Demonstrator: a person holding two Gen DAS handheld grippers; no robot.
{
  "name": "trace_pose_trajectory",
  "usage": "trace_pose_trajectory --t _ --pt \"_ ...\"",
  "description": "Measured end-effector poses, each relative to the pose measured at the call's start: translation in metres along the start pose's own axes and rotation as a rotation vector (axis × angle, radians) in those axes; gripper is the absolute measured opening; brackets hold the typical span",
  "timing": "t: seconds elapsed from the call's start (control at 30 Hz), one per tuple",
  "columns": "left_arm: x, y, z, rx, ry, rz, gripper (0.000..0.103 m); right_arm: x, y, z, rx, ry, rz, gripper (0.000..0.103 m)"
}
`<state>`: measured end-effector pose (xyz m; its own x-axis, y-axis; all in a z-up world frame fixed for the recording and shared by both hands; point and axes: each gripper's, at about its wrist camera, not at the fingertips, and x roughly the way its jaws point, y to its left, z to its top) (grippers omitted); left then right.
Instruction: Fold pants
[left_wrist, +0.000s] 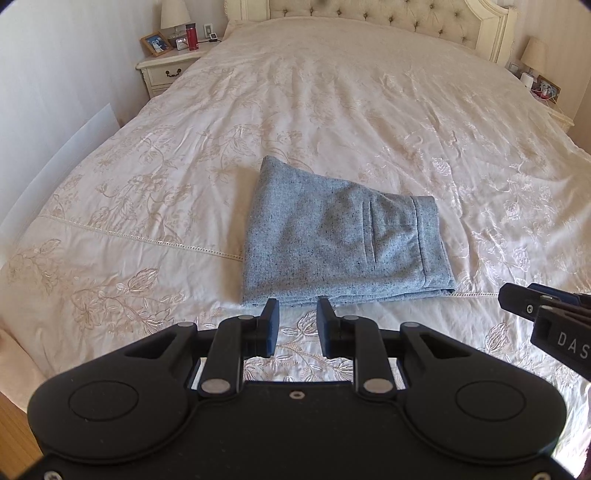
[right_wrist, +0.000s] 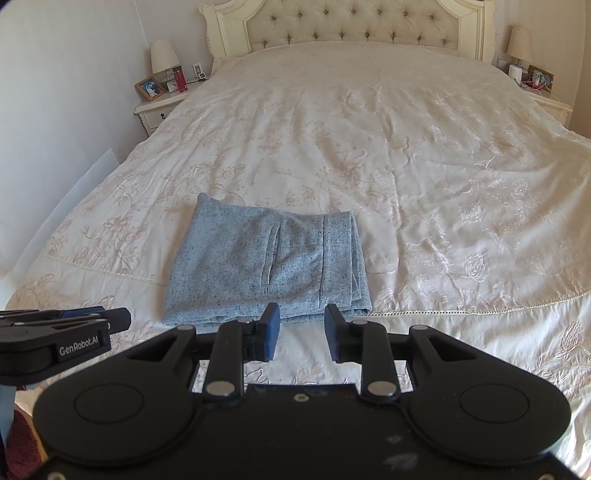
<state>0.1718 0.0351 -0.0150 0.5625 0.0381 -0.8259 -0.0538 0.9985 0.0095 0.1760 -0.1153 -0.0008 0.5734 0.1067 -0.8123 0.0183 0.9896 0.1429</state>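
Observation:
The grey speckled pants (left_wrist: 340, 240) lie folded into a compact flat stack on the bed, waistband to the right; they also show in the right wrist view (right_wrist: 266, 266). My left gripper (left_wrist: 297, 314) is open and empty, hovering just short of the stack's near edge. My right gripper (right_wrist: 302, 319) is open and empty, also just short of the near edge, toward the stack's right half. Each gripper appears at the side of the other's view: the right gripper (left_wrist: 517, 299) and the left gripper (right_wrist: 118, 319).
The cream embroidered bedspread (left_wrist: 369, 110) covers a wide bed with a tufted headboard (right_wrist: 351, 29). A nightstand (left_wrist: 166, 70) with lamp, photo and red bottle stands at the back left; another nightstand (right_wrist: 546, 99) stands at the back right. A wall runs along the left.

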Motion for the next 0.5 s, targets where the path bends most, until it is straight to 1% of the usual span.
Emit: trace_pose_trajectory --t 0.3,0.5 --pt "0.0005 -0.0034 -0.0005 0.0 0.006 -0.002 0.032 -0.0006 -0.0036 0.0009 0.007 -0.003 0.008 0.029" --pt "-0.0007 -0.0084 -0.0011 0.0 -0.013 0.023 0.032 -0.0003 -0.0072 0.0017 0.011 -0.003 0.016 0.029"
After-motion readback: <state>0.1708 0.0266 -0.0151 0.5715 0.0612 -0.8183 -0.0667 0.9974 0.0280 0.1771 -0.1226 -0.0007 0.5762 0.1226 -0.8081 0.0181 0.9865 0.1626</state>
